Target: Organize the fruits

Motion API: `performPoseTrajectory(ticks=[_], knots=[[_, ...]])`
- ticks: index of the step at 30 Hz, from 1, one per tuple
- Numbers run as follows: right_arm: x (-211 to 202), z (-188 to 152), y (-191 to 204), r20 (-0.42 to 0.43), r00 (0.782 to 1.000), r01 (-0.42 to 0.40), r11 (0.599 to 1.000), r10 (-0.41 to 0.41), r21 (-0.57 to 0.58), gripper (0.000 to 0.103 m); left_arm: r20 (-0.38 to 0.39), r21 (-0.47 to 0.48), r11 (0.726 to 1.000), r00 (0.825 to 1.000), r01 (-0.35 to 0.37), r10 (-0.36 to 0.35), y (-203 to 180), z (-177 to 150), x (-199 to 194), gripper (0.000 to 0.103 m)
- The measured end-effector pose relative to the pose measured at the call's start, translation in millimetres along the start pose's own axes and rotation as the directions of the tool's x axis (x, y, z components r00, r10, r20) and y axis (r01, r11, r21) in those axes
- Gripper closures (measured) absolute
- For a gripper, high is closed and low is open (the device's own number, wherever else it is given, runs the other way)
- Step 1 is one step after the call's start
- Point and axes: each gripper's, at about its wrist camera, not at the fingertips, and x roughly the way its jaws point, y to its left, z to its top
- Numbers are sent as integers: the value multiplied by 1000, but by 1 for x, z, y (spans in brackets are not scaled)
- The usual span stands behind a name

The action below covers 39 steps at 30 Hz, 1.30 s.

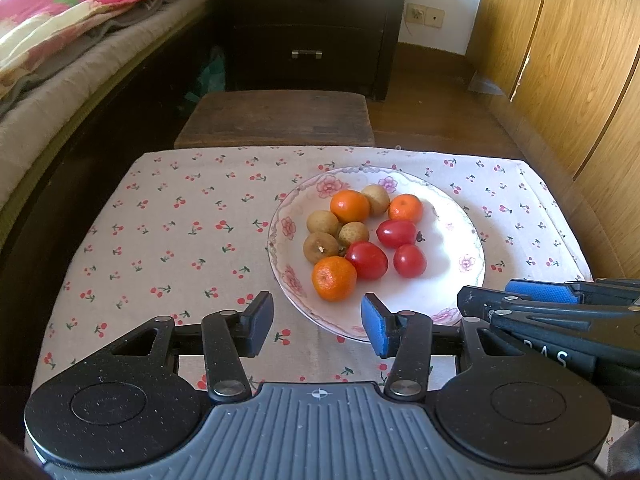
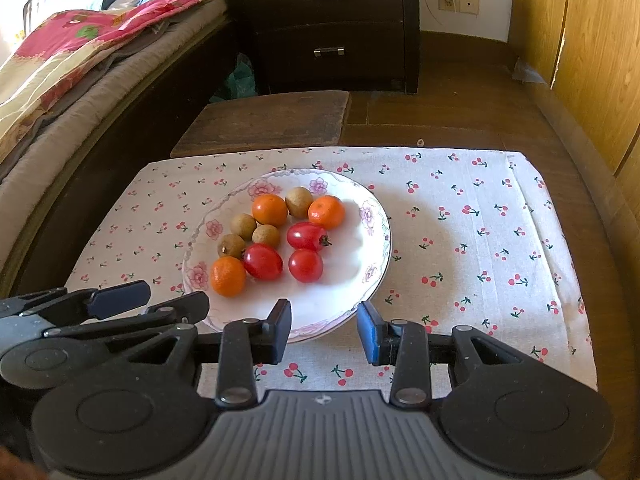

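Fruits sit mixed on the plate (image 1: 460,240), just ahead of both tools. Your left gripper (image 1: 317,326) and right gripper (image 2: 324,330) are spread apart and grasp nothing. Approach the nearest tangerine (image 1: 334,279) from above, slowly, so neighbours do not roll. The stemmed tomato (image 1: 397,233) lies lengthwise across your view, stem rightward.

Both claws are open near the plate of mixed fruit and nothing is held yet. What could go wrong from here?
1. The fruits touch in a tight cluster: closing on the near orange may nudge the tomato beside it and set round fruit rolling.
2. The left claw and right claw sit close together at the plate near rim; they could collide.
3. A claw could catch that rim and tip or shift the plate.
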Motion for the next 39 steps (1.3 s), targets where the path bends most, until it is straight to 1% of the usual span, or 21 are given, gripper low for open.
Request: performPoseTrajectory(ticks=[5,8,13,15,17,18,19,21,23,26,32,37,39], knots=[[1,0,-1,-1,1000,5,1000,-5,2,66,0,6,1000,1000,-10,10,-2,0,0,44],[-2,-1,-2,2,1000,8,1000,-8,7,66,4,1,1000,1000,-19,19,0,0,-3,35],[-13,-5,-6,14,1000,1,1000,-2,25,64,6,-39,999,1000,-3,3,8,-1,-10,19],[-19,-9,-6,19,1000,-7,1000,6,30,63,9,-50,999,1000,2,-1,10,-4,-15,18],[-25,-13,-5,25,1000,-10,999,9,32,63,14,-39,999,1000,-1,2,9,-8,-20,17],[-28,-15,-5,27,1000,-10,999,9,34,63,23,-25,1000,1000,-11,12,7,-10,-24,15],[-32,-18,-6,30,1000,-8,999,7,37,63,30,-14,1000,999,-27,28,5,-12,-26,10],[-38,-23,-7,34,999,-1,999,0,46,63,52,4,998,997,-59,58,2,-17,-33,8],[-43,-28,-9,35,999,-4,998,2,59,63,63,5,998,996,-58,58,3,-21,-39,7],[-50,-36,-9,34,999,1,998,-3,63,62,70,-20,999,996,-45,46,5,-28,-46,1],[-66,-51,-6,43,999,12,999,-14,51,62,96,19,994,990,-105,103,-4,-43,-59,0],[-75,-67,-6,33,999,24,999,-26,47,62,73,74,984,985,-165,159,-12,-56,-62,0],[-77,-73,-7,28,999,26,998,-27,49,62,67,82,983,985,-163,158,-14,-63,-65,0]])
